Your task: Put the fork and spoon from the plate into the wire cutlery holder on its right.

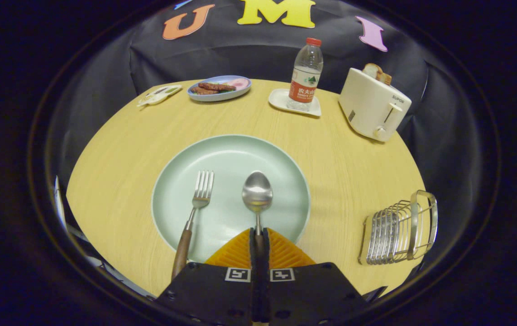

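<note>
A pale green plate (281,158) lies on the wooden table straight ahead of me. On it lie a fork (196,208) with a wooden handle, to the left, and a spoon (257,192) with its bowl pointing away. My gripper (258,235) is shut on the spoon's handle, with both fingers pressed against it just behind the neck. The fork's handle reaches over the plate's near rim, left of my fingers. The wire cutlery holder (399,235) stands on the table to the right of the plate, near the table's edge.
At the far side of the table stand a cream toaster (371,106) with bread in it, a water bottle (304,74) on a small white tray, a blue plate of food (219,88) and a small white packet (159,95). Bare wood lies between plate and holder.
</note>
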Tool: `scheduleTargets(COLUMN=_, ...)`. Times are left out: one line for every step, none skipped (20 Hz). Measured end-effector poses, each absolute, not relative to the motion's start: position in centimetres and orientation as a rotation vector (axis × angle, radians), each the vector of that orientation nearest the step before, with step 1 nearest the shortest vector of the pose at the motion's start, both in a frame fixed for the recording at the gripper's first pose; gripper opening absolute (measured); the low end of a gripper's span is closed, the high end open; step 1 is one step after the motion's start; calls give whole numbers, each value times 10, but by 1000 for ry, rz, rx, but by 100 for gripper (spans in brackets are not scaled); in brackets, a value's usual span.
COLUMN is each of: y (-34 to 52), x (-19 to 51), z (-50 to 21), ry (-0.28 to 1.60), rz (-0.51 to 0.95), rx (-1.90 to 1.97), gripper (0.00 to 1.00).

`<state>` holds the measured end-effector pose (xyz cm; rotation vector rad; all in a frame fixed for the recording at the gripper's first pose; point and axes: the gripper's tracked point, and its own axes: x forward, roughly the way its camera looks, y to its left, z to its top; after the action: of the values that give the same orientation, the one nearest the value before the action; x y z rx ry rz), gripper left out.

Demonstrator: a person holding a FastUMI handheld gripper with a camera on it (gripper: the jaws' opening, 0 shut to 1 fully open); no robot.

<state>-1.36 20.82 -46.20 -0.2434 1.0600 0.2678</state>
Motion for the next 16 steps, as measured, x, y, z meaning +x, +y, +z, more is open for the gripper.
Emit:
scheduleTargets(y=209, x=-15, z=-460, ry=1077, rz=277, rx=-233, gripper=1)
scheduleTargets(y=207, x=-15, z=-456, ry=1088, rz=282, rx=-228, gripper=1)
scheduleTargets(y=205, x=-14, z=-450, ry=1088, rz=284, rx=-225, gripper=1)
scheduleTargets(y=203, x=-12, z=-442, ry=1086, rz=287, rx=-222, gripper=1)
scheduleTargets(y=201, x=-11, z=-434, ry=1089, rz=290, rx=-216, gripper=1)
scheduleTargets(y=198, x=-10, z=-423, ry=1095, rz=294, rx=-204, gripper=1)
scheduleTargets(y=194, x=-8, z=-412, ry=1103, rz=294, rx=-196, gripper=0)
scheduleTargets(y=188, x=-8, z=-399, ry=1115, rz=294, rx=-185, gripper=1)
scheduleTargets(y=181, x=-6, z=-383, ry=1127, rz=294, rx=-171, gripper=1)
scheduleTargets(y=171, x=-5, z=-370, ry=1136, rz=289, rx=-160, gripper=1)
scheduleTargets(y=160, x=-4, z=-357, ry=1145, rz=282, rx=-153, gripper=1)
scheduleTargets(y=146, x=-2, z=-344, ry=1155, rz=272, rx=-150, gripper=1)
scheduleTargets(y=132, x=-2, z=-332, ry=1167, rz=260, rx=-146, gripper=1)
scheduleTargets(y=119, x=-1, z=-322, ry=1175, rz=247, rx=-141, gripper=1)
scheduleTargets(y=104, x=0, z=-312, ry=1183, rz=234, rx=-143, gripper=1)
scheduleTargets(y=87, x=2, z=-303, ry=1190, rz=214, rx=-144, gripper=1)
